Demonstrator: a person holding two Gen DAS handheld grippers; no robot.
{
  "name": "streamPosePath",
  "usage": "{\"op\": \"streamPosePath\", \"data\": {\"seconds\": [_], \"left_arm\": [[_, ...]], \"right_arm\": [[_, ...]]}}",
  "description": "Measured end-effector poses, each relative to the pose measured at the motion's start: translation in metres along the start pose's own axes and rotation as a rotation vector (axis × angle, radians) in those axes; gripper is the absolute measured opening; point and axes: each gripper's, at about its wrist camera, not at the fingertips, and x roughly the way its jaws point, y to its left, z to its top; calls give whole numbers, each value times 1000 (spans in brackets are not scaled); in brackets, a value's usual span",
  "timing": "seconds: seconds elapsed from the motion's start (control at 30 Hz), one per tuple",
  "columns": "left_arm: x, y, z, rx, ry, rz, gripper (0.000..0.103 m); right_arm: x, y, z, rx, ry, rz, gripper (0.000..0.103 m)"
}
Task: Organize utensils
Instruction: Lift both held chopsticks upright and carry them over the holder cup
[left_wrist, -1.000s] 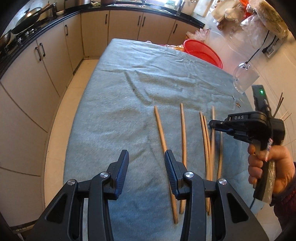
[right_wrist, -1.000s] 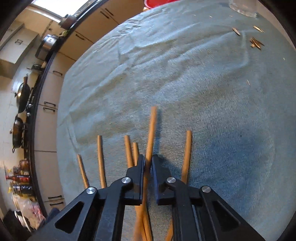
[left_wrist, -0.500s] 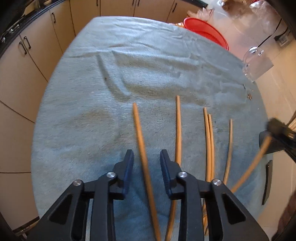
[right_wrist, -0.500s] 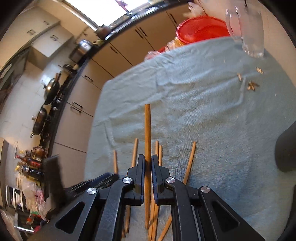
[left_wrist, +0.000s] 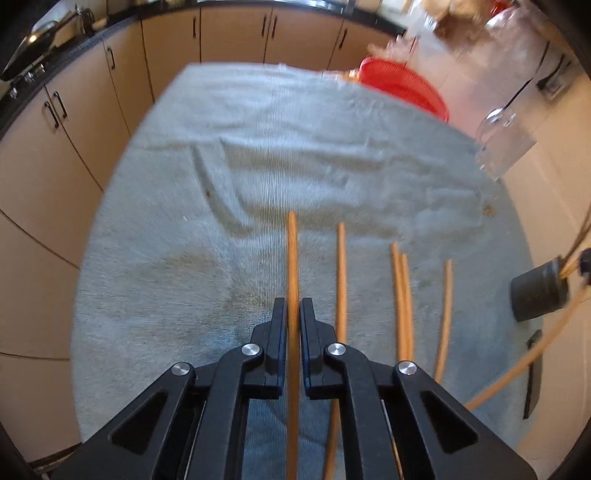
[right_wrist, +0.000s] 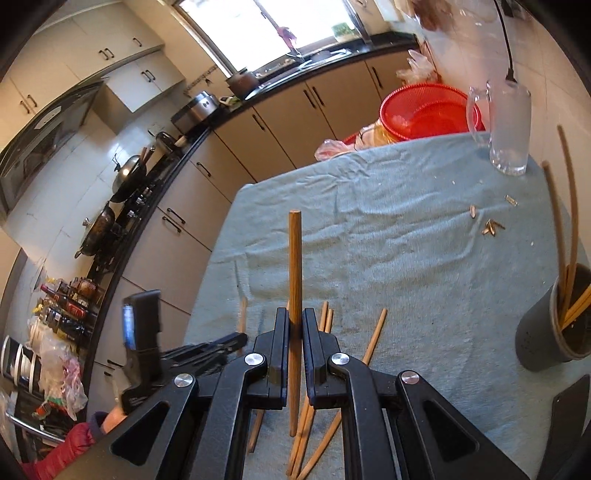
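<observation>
Grey cloth (left_wrist: 184, 258), chopstick (left_wrist: 292, 258) pointing away (gripped lengthwise)

No readable text, brand, number or sign in either view. Bottles (right_wrist: 64, 306) at the far left of the right wrist view carry labels, too small and blurred to read. The blue strip on the black handheld unit (right_wrist: 142, 332) shows no legible characters. Left wrist view is motion-blurred, nothing legible there.
</observation>
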Motion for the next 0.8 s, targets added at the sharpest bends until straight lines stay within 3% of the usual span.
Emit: {"op": "streamPosePath", "data": {"seconds": [0.23, 0.8], "left_arm": [[-65, 4, -8, -33, -134, -5, 6], [-145, -22, -18, -11, -281, 0, 6]], "right_arm": [[-20, 9, -8, -51, -34, 8, 7], [-71, -2, -17, -57, -114, 21, 7]]}}
